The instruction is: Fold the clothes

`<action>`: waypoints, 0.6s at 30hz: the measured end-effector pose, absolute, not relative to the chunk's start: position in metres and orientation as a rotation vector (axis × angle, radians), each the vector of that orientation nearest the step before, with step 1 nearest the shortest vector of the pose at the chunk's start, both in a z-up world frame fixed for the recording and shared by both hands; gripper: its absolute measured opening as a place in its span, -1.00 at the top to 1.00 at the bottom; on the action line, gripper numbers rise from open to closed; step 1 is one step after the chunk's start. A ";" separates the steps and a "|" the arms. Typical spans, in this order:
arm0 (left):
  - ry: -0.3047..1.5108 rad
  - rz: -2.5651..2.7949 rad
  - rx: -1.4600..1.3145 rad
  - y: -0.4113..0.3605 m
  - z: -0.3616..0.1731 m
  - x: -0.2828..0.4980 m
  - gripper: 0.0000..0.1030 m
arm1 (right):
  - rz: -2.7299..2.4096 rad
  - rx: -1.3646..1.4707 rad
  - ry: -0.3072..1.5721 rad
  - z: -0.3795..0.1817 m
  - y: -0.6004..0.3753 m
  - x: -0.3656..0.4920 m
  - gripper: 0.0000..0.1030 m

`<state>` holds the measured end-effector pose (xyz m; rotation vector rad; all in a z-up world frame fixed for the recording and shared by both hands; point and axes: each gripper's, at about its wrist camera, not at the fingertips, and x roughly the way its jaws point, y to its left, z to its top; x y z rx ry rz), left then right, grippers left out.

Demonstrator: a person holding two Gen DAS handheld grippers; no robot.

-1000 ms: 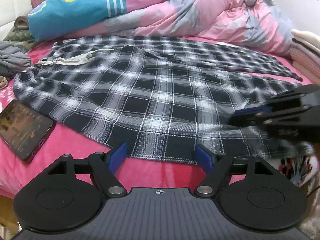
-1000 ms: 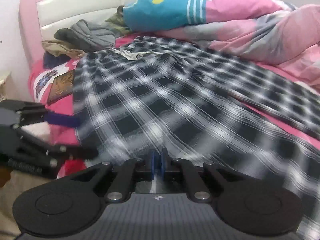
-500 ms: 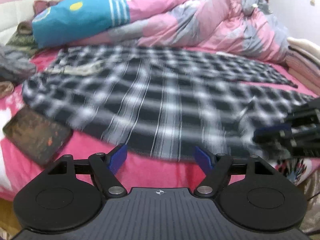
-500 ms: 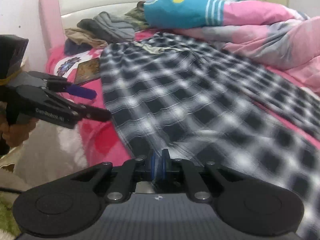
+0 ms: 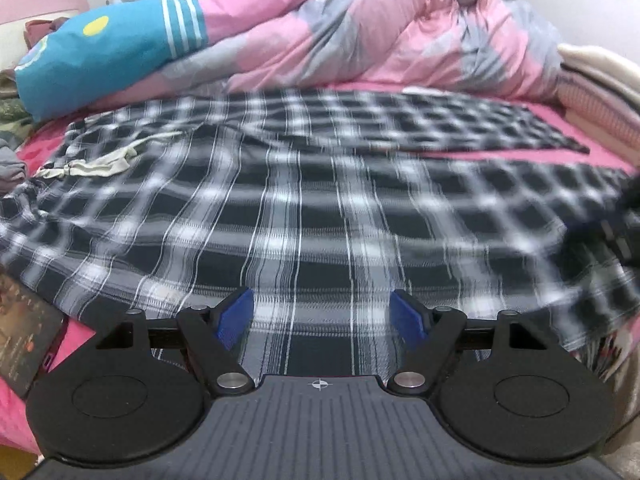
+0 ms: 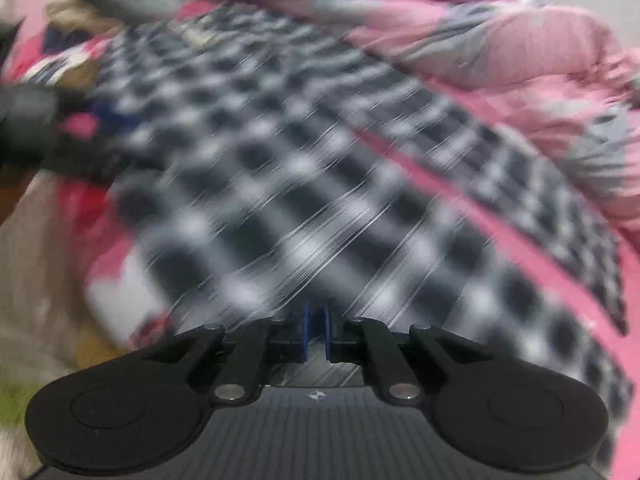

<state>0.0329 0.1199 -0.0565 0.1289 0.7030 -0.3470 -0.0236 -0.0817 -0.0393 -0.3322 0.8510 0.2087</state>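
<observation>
The left tool [image 5: 322, 316] hung with its blue pads spread wide over the near hem of the black-and-white plaid garment [image 5: 320, 208], gripping nothing. The right tool [image 6: 316, 330] had its pads pressed nearly together, pinching the plaid cloth's edge, though blur hid the contact. The garment lay spread across the pink bed [image 5: 552, 120]. A phone [image 5: 24, 340] rested beside its left edge; a rumpled pink-and-grey duvet [image 5: 400, 40] lay heaped beyond.

Bed w/ pink sheet [image 5: 560, 116] carries a black/white plaid garment [image 5: 312, 216] spread flat across it. Bunched pink/grey duvet [image 5: 400, 36] lies behind, dark phone [image 5: 24, 344] at left edge, partly under the plaid hem.
</observation>
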 end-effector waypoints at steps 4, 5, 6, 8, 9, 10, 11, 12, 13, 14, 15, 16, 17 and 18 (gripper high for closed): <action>0.731 -0.330 0.147 0.118 -0.062 0.033 -0.49 | 0.205 -0.303 0.750 -0.044 -0.075 0.013 0.86; 0.732 -0.326 0.145 0.119 -0.062 0.032 -0.50 | 0.208 -0.314 0.769 -0.053 -0.076 0.019 0.86; 0.733 -0.322 0.143 0.120 -0.063 0.032 -0.51 | 0.205 -0.325 0.788 -0.061 -0.079 0.022 0.86; 0.733 -0.325 0.141 0.122 -0.063 0.031 -0.52 | 0.164 -0.312 0.808 -0.066 -0.100 0.009 0.83; 0.733 -0.327 0.140 0.122 -0.063 0.031 -0.52 | 0.141 -0.293 0.812 -0.065 -0.113 0.001 0.82; 0.733 -0.329 0.139 0.123 -0.063 0.031 -0.52 | 0.110 -0.273 0.817 -0.063 -0.127 -0.008 0.81; 0.732 -0.331 0.142 0.123 -0.063 0.031 -0.52 | 0.062 -0.247 0.827 -0.059 -0.141 -0.014 0.76; 0.731 -0.334 0.145 0.123 -0.063 0.030 -0.52 | 0.013 -0.222 0.837 -0.055 -0.156 -0.020 0.75; 0.732 -0.332 0.146 0.124 -0.063 0.030 -0.52 | -0.032 -0.196 0.839 -0.051 -0.168 -0.025 0.75; 0.732 -0.331 0.147 0.124 -0.062 0.029 -0.52 | -0.068 -0.169 0.826 -0.047 -0.174 -0.026 0.74; 0.733 -0.329 0.148 0.124 -0.062 0.028 -0.52 | -0.089 -0.141 0.808 -0.043 -0.178 -0.027 0.74; 0.734 -0.325 0.153 0.124 -0.061 0.028 -0.52 | -0.064 -0.116 0.783 -0.040 -0.175 -0.026 0.74; 0.735 -0.320 0.158 0.124 -0.061 0.027 -0.52 | -0.014 -0.101 0.762 -0.039 -0.167 -0.025 0.74; 0.736 -0.316 0.163 0.123 -0.061 0.027 -0.52 | 0.038 -0.096 0.748 -0.039 -0.158 -0.024 0.74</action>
